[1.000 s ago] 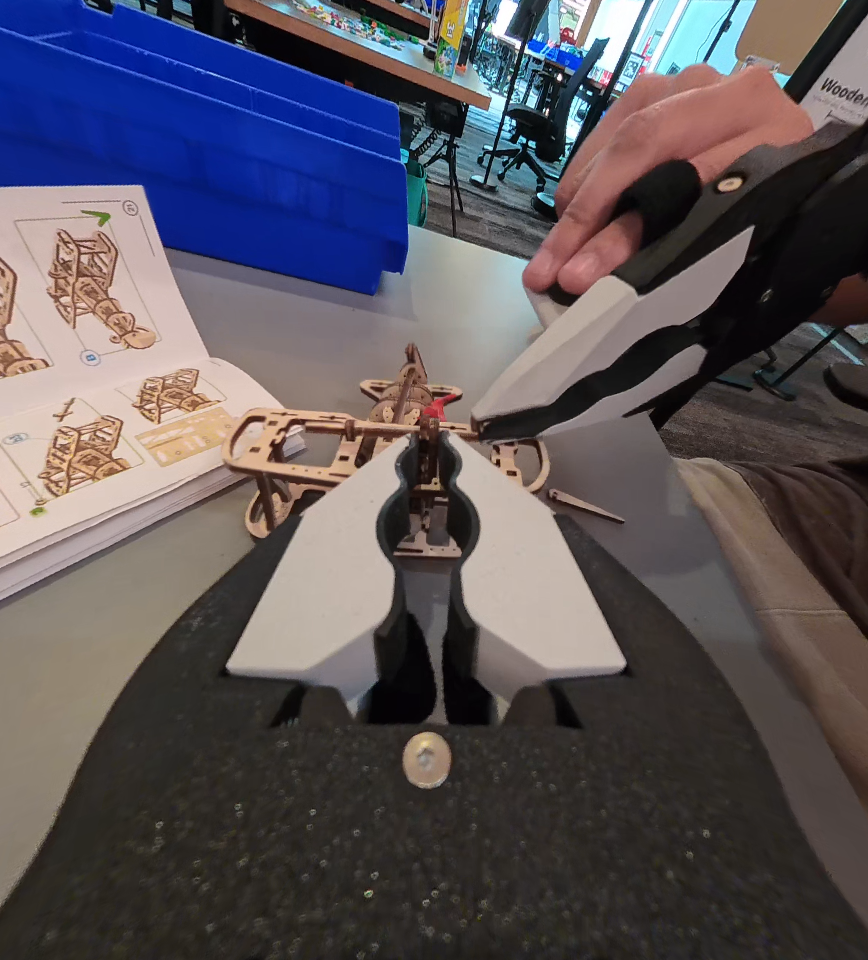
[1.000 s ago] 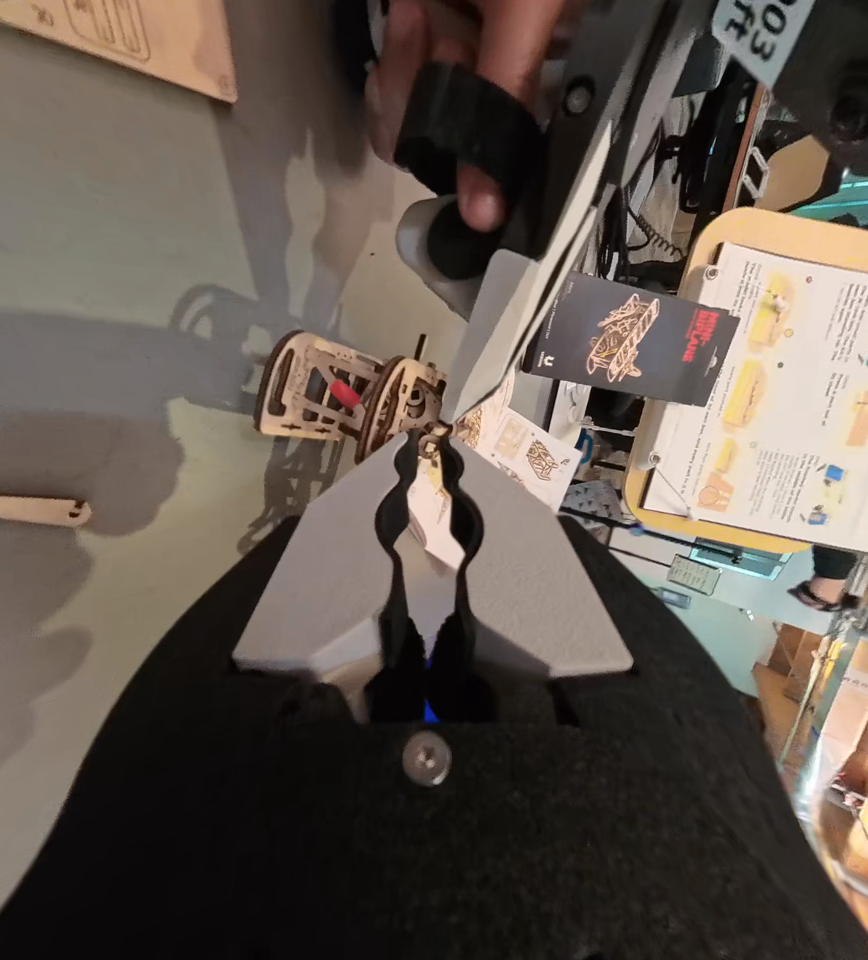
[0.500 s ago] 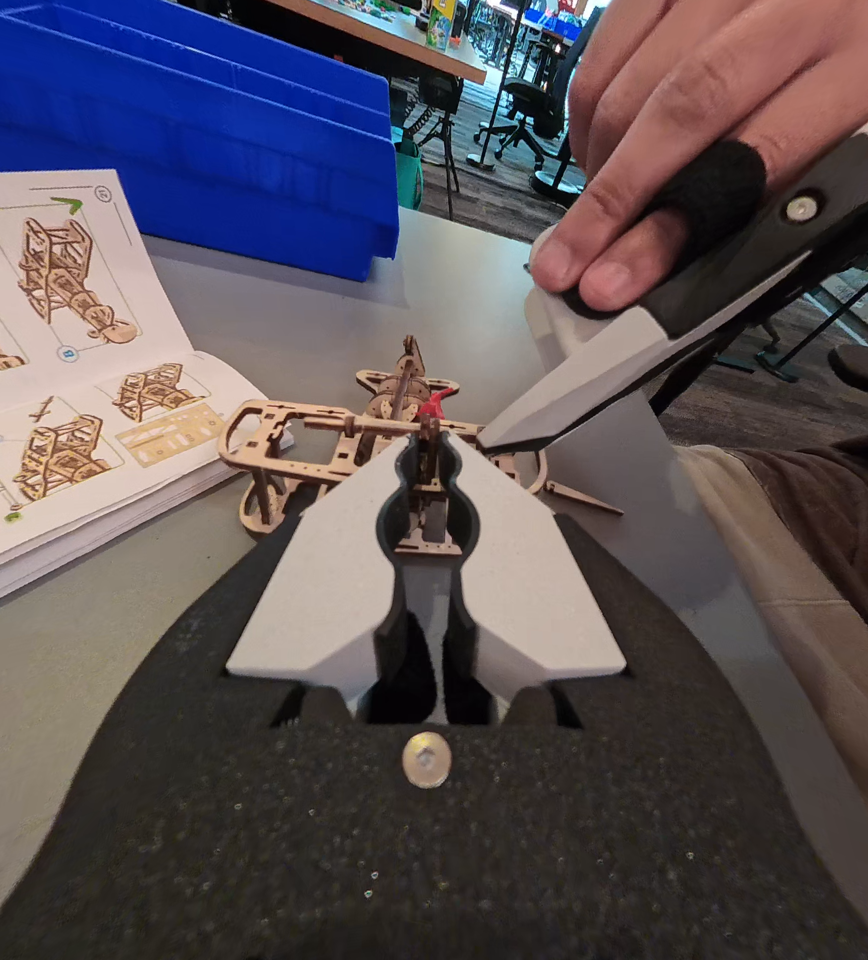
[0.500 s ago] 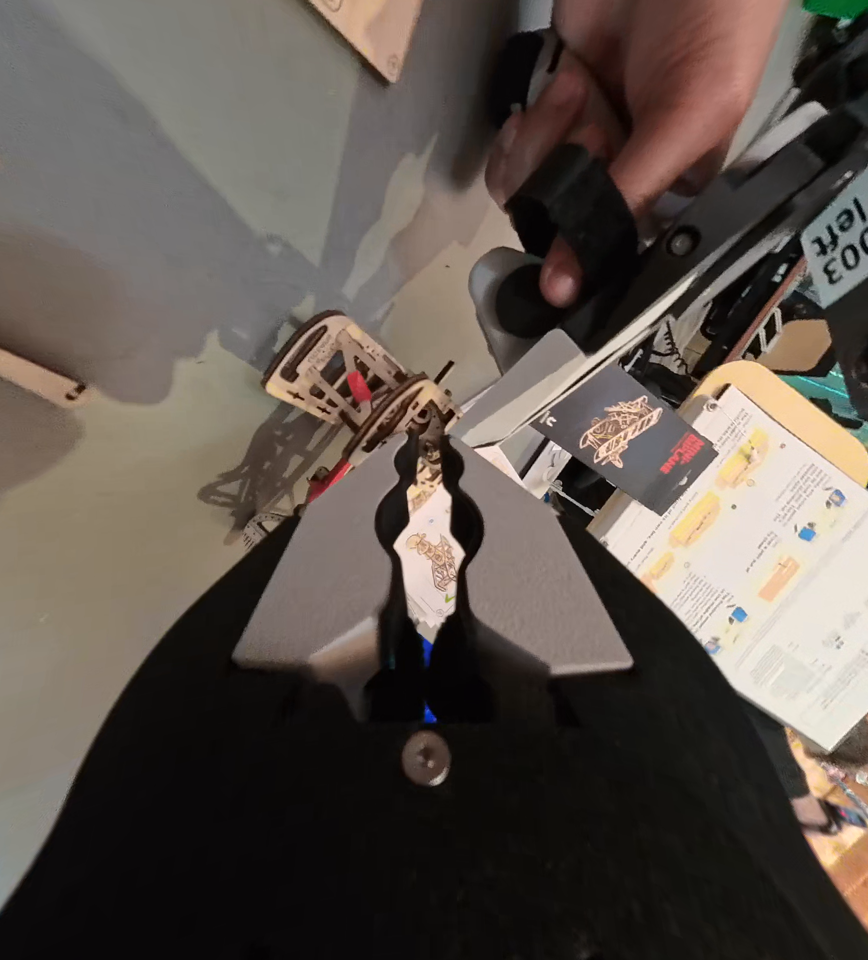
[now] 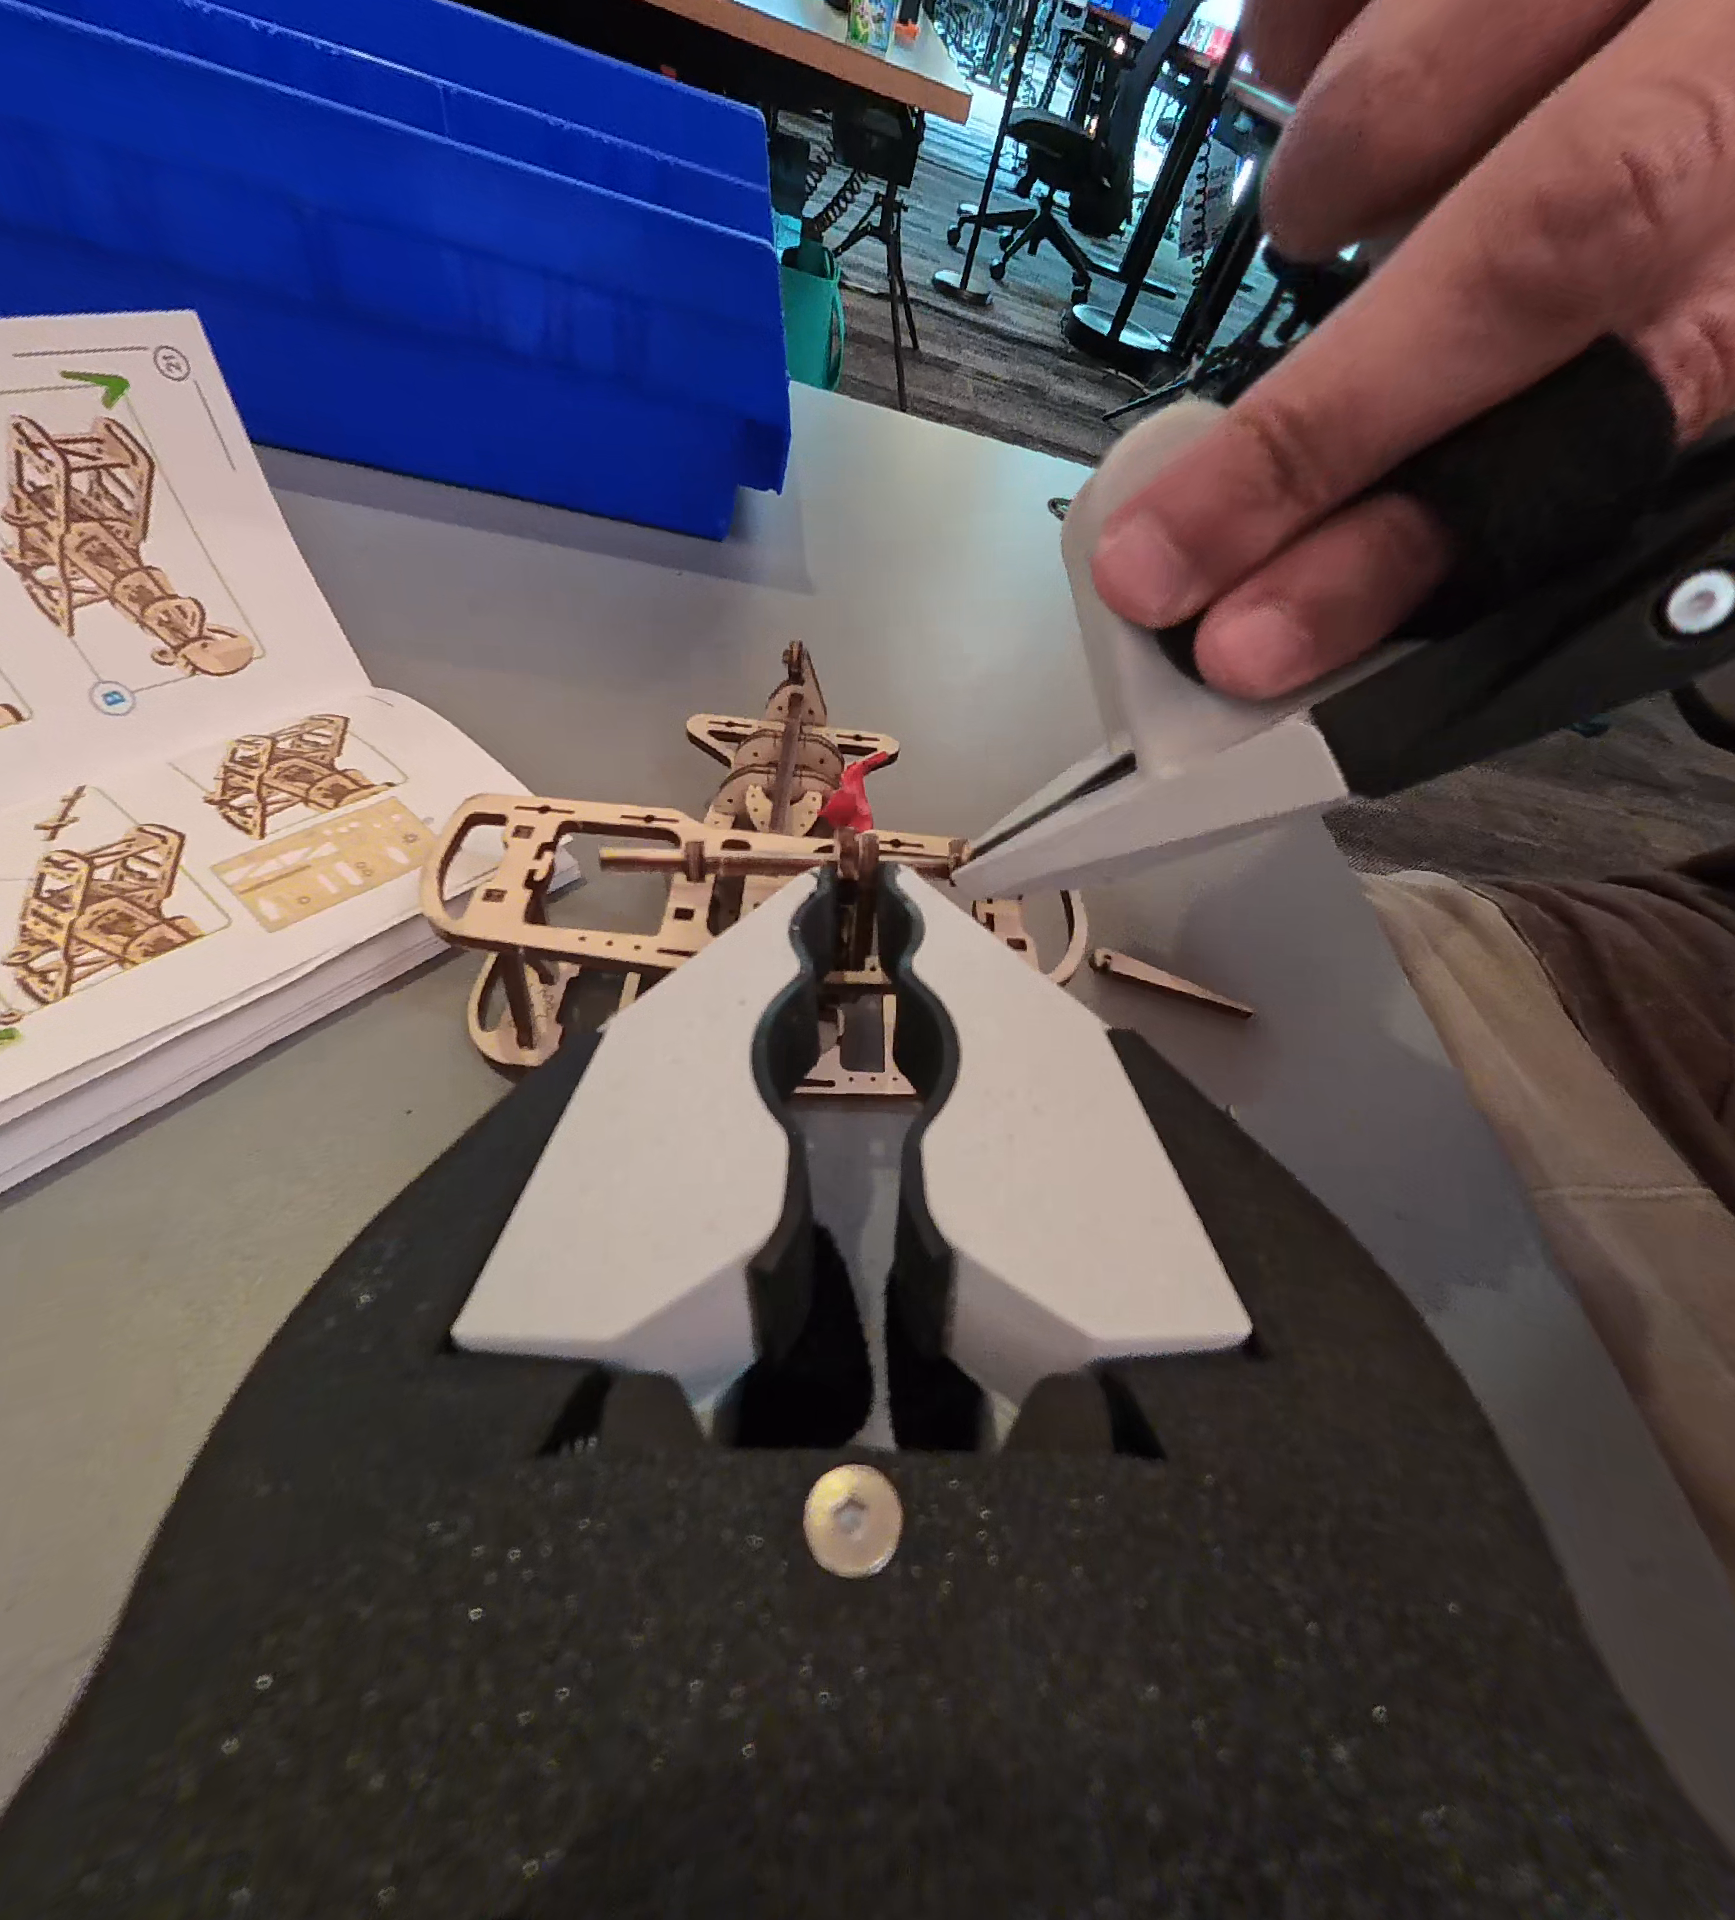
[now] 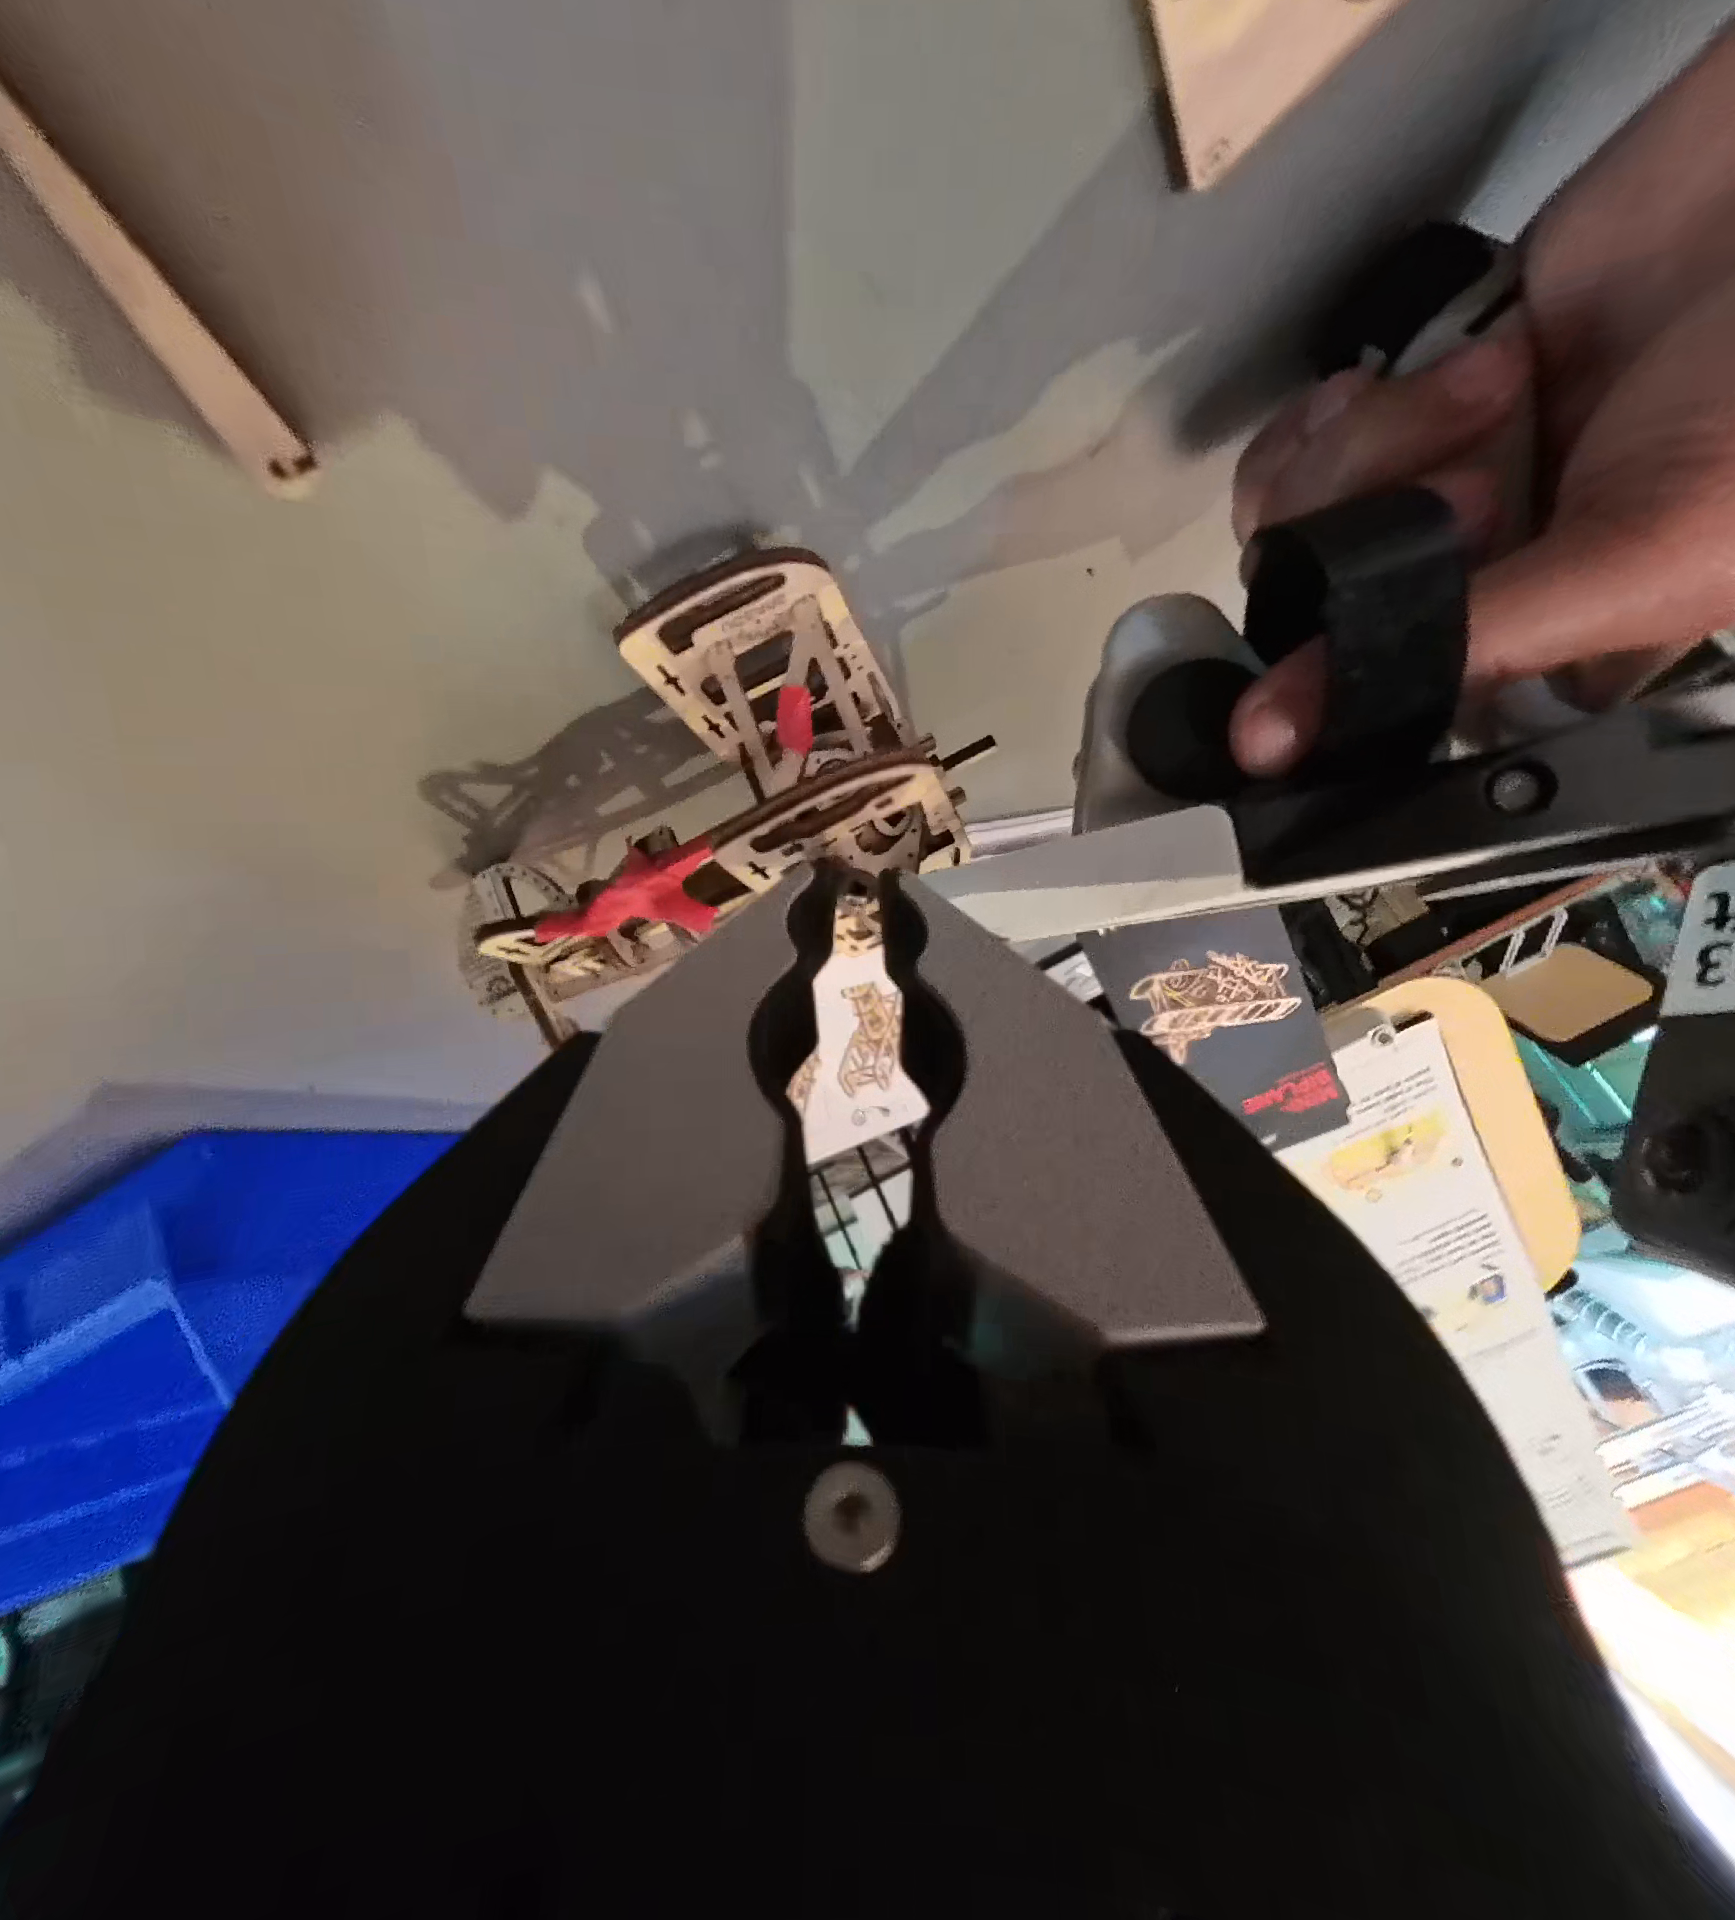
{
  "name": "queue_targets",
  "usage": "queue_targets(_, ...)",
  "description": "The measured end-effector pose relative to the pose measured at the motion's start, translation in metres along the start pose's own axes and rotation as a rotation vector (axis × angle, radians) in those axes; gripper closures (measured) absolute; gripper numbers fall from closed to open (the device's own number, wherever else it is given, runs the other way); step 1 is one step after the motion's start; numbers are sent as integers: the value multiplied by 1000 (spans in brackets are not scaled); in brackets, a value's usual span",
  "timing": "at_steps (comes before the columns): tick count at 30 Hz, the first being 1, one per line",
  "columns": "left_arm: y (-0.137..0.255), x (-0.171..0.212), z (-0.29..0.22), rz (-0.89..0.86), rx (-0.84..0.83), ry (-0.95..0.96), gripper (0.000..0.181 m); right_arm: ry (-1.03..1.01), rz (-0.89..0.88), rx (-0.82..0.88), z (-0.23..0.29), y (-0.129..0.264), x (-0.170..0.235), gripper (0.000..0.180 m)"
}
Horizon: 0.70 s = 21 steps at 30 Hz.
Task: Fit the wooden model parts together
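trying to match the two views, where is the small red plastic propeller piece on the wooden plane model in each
Left wrist view: small red plastic piece, upper centre, just above the left gripper tips.
Right wrist view: red pieces left of centre and higher.
Shared landmark: blue plastic bin.

Passage left of the wooden model [image 5: 738, 894] is being blocked by the open booklet [image 5: 146, 748] and blue bins [image 5: 375, 239], while bare bench [image 5: 946, 540] beyond is being left free.
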<state>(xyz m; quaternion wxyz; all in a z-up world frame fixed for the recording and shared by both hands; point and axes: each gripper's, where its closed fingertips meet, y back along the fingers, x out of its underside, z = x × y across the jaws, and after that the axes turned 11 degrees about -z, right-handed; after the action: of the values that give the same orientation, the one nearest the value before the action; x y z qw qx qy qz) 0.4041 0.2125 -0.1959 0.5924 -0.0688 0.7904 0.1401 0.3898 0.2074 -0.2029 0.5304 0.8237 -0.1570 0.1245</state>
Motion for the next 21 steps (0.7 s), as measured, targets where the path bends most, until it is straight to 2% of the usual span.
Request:
queue_targets(1,0,0,0,0,2,0,177,20,4,-25,0,0,0,173)
queue_targets(9,-2,2,1,15,-10,-9,176,215,14,-142,5,-3,0,173)
queue_targets(21,-4,4,0,27,-12,-32,176,417,23,-134,10,0,2,173)
